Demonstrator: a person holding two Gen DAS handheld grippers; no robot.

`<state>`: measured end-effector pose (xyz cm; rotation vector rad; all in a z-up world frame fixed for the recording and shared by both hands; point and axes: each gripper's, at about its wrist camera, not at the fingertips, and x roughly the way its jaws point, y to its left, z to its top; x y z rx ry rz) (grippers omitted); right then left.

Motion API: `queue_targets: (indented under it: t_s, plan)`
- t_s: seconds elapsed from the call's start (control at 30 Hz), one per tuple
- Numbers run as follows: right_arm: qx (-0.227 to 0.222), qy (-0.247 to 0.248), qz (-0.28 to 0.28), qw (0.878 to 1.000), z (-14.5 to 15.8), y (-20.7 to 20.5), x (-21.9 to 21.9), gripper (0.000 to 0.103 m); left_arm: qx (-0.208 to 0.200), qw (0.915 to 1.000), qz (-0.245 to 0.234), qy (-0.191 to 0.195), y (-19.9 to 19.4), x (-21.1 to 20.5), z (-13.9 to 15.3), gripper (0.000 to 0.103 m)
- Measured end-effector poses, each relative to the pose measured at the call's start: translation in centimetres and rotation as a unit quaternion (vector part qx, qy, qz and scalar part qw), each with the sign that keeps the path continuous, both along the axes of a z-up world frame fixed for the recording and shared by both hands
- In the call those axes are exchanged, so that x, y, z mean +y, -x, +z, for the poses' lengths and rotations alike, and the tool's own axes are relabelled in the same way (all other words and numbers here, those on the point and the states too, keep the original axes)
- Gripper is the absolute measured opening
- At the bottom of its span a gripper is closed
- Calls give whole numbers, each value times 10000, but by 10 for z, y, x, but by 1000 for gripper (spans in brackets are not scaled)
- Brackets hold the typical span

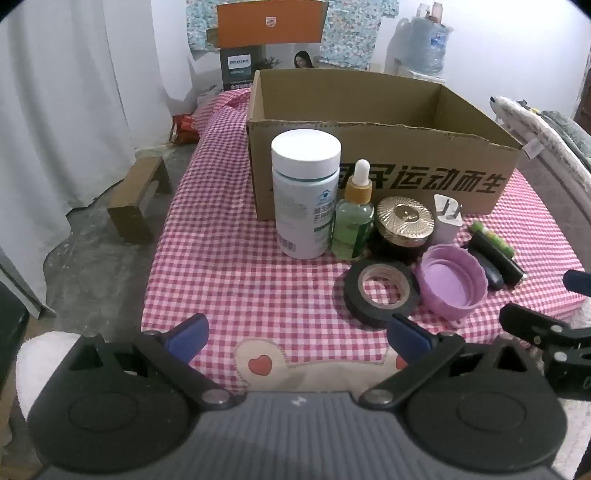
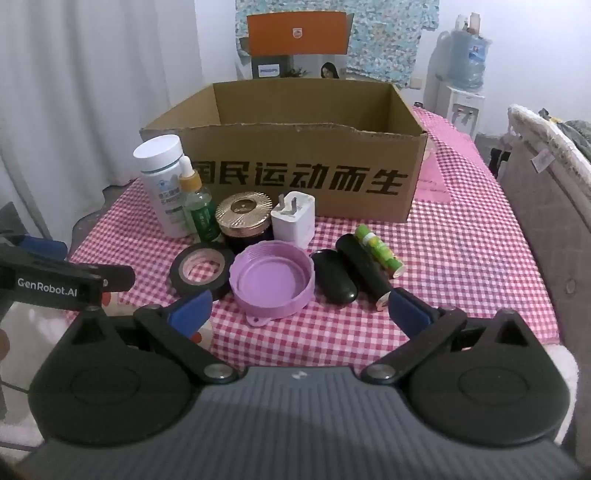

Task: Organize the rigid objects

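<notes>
An open cardboard box (image 1: pixel 436 184) (image 2: pixel 280 147) stands on a red-checked cloth. In front of it are a white pill bottle (image 1: pixel 304 194) (image 2: pixel 162 181), a green dropper bottle (image 1: pixel 352 221) (image 2: pixel 197 210), a gold-lidded jar (image 1: pixel 404 221) (image 2: pixel 243 218), a white charger plug (image 1: pixel 447 218) (image 2: pixel 293 219), a black tape roll (image 1: pixel 380 291) (image 2: pixel 201 267), a purple lid (image 1: pixel 452 280) (image 2: pixel 273 280), two black items (image 2: pixel 334 275) (image 2: pixel 364 266) and a green stick (image 1: pixel 493 238) (image 2: pixel 378 251). My left gripper (image 1: pixel 297 338) and right gripper (image 2: pixel 299 310) hover open and empty before them.
A wooden stool (image 1: pixel 138 199) stands on the floor to the left, by white curtains. An orange carton (image 1: pixel 269 26) and a water dispenser (image 2: pixel 463 70) are behind the table. A padded chair (image 2: pixel 546 192) is at the right edge.
</notes>
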<state>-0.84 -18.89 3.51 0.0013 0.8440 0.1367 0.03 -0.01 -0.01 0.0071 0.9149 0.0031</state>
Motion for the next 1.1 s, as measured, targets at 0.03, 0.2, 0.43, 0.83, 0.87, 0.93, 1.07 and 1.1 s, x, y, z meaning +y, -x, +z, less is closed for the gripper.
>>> queue_targets:
  t_s: [0.03,0.2,0.43,0.83,0.87,0.93,1.07,1.1]
  plan:
    - [19,-13,7,10000,0,0,0,102,-14,10000,9,-6,0,0,0,103]
    - [63,-71,12,10000,2,-2,-5,102,-35,10000,17,-49,0,1,2,103]
    - [115,-27,28,9999,1,0,1,102,-63,9999,-8,-128,-1,-4,1,103]
    - [160,-48,9,9999,0,-4,0,102,-48,9999,3,-141,-3,-3,-2,103]
    - [163,-53,13,9999,0,-4,0,102,-52,9999,8,-143,-2,-3,-2,103]
    - [165,-41,17,9999,0,-4,1,102,-50,9999,10,-141,-2,-3,-2,103]
    - [164,-51,23,9998,0,-4,0,102,-48,9999,9,-145,-2,-3,-2,103]
    - [162,-54,26,9999,0,-5,0,102,-49,9999,11,-146,-2,-3,-2,103]
